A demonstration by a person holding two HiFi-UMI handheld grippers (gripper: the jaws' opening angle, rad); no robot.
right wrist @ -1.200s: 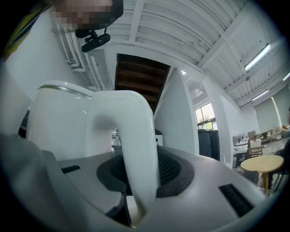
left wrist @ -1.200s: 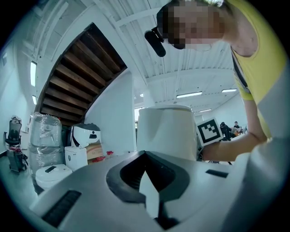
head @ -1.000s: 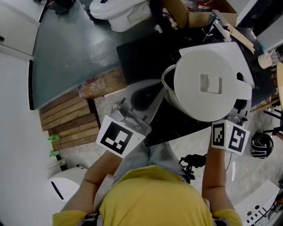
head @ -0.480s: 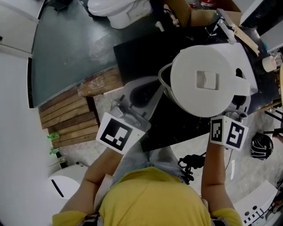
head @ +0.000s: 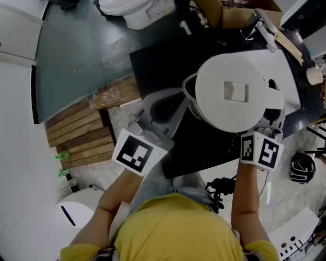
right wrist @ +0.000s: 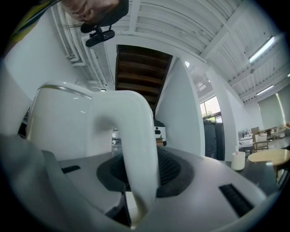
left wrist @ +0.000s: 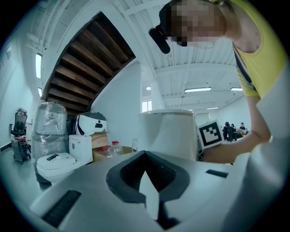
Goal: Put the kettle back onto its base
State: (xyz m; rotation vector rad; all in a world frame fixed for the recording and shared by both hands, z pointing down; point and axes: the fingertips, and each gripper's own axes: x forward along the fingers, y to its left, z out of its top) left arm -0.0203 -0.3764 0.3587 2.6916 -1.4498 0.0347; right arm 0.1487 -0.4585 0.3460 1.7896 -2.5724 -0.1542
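1. The white kettle (head: 237, 94) was hanging over the dark worktop (head: 155, 69), lid on. From the head view I couldn't tell if its bottom touched anything, since the body hid whatever was under it.
2. The right gripper (right wrist: 136, 181) was clamped on the kettle's handle (right wrist: 136, 136). In the right gripper view the white loop ran straight down between the jaws, with the dark pads on both sides of it. The gripper pointed level and came at the kettle from the person's side.
3. The left gripper (left wrist: 147, 181) was empty, its jaws pretty much together, with only a thin pale sliver showing between them. It sat just left of the kettle, not touching it, and in its own view the kettle body stood dead ahead.
4. That same view also caught the right gripper's marker cube (left wrist: 209, 133) beside the kettle.
5. Other stuff around: a white appliance (head: 137, 12) on the dark floor at the top, wooden slats (head: 81, 137) to the left, and a cardboard box (head: 224, 18) behind the kettle.
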